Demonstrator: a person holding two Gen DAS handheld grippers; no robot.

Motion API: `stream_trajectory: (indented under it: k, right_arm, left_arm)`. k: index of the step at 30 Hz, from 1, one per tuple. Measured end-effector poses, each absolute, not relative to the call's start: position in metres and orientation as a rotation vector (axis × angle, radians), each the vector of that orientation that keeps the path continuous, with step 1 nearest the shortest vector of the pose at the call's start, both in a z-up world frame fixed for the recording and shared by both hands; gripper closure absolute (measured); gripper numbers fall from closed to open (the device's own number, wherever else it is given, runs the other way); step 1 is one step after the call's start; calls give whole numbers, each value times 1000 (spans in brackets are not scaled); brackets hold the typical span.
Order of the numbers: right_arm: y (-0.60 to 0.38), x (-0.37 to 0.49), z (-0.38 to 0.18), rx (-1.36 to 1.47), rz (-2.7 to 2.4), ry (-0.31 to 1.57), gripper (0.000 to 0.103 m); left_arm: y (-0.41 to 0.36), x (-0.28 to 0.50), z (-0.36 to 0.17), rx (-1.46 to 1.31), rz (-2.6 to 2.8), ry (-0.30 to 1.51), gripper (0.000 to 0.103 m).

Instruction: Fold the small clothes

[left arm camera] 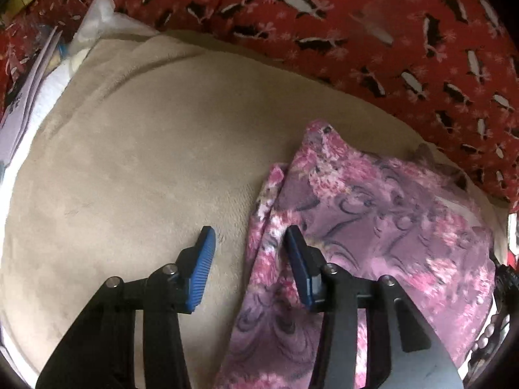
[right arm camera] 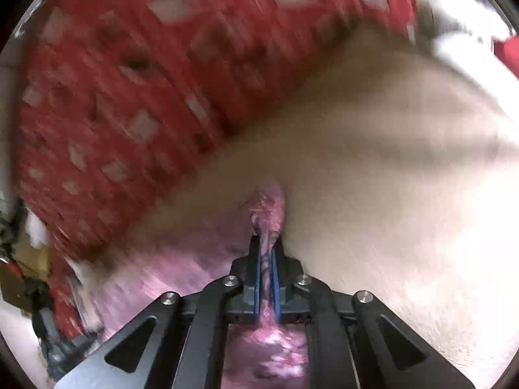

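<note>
A small pink and purple floral cloth (left arm camera: 373, 201) lies folded on a beige plush surface (left arm camera: 146, 162), at the right of the left wrist view. My left gripper (left arm camera: 249, 231) points down over the cloth's left edge. Its blue pads stand apart: one finger hangs over the bare beige, the other over the cloth, and neither presses on it. In the blurred right wrist view, my right gripper (right arm camera: 266, 243) is shut on a bunched fold of the same cloth (right arm camera: 269, 207). The fold pokes out past the fingertips, and more cloth trails beneath the gripper.
A red fabric with a black and white print (left arm camera: 356, 16) borders the beige surface along the back and right, and fills the upper left of the right wrist view (right arm camera: 113, 97). Papers (left arm camera: 22, 97) and a clear plastic bag (left arm camera: 97, 13) lie at the far left.
</note>
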State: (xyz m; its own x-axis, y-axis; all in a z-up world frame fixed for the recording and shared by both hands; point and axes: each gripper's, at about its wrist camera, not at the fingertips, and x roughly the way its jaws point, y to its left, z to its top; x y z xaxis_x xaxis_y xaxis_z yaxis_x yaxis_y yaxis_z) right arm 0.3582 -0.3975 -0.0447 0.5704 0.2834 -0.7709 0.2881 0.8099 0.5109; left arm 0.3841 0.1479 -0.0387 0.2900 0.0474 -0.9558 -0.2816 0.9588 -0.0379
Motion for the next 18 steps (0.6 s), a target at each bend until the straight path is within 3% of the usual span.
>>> stream_trajectory:
  k: [5,8,10,16,18]
  right_arm:
    - [-380,294,10,601,137,783,86]
    - [-355,258,-7,537,170,822,58]
    - [-340,258,-41,455,119,1009,58]
    - [-319,208,4,368,147,876,58]
    - [-311,201,-13,310,121,949,42]
  left_arm:
    - [154,327,3,-370,52,1141,59]
    - [143,301,-10,-368,48,1153,50]
    - [130,302,-37,-334,60,1252,49]
    - [153,263,-5,-471,18,1221,48]
    - [165,242,1,-536,19,1214,48]
